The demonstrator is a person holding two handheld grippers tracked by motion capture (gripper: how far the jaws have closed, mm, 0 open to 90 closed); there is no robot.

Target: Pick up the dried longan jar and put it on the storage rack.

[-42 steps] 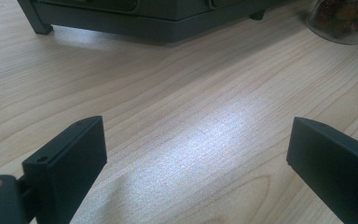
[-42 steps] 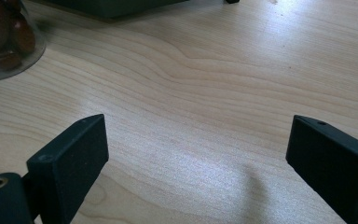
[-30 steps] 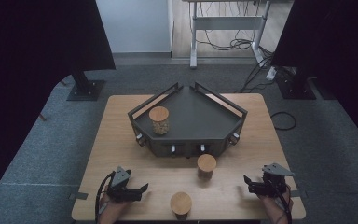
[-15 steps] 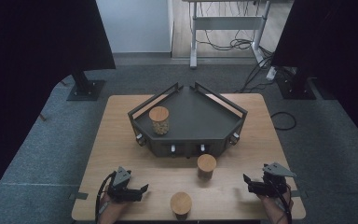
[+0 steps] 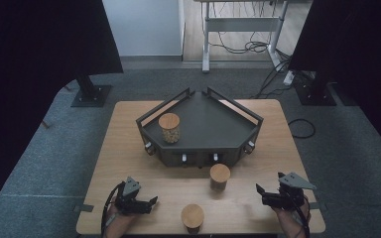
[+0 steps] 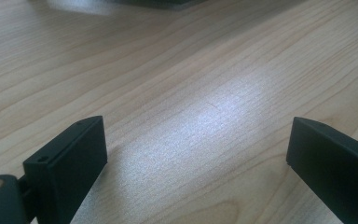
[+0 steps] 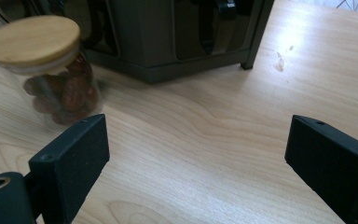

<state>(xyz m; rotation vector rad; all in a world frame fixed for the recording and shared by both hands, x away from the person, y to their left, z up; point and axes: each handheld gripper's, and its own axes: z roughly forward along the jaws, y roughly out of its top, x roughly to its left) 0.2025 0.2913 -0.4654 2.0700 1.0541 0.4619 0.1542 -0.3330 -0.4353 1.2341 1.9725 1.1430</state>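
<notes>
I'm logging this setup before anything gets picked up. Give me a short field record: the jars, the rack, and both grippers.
jars: three, all with wooden lids
jar on rack: stands on the left part of the dark rack
jar by rack: on the table, just in front of the rack
near jar: at the table's near edge, between the grippers
left gripper: open, nothing between the jaws
right gripper: open, nothing between the jaws

A light wooden table (image 5: 129,148) stands on grey carpet (image 5: 39,163), with black curtains (image 5: 34,44) hanging at both sides on dark stands with flat bases (image 5: 90,94). Behind lie a pale wall panel (image 5: 144,25), a wood-toned floor and a white-framed desk (image 5: 243,22) with loose cables (image 5: 238,47) beneath it.
</notes>
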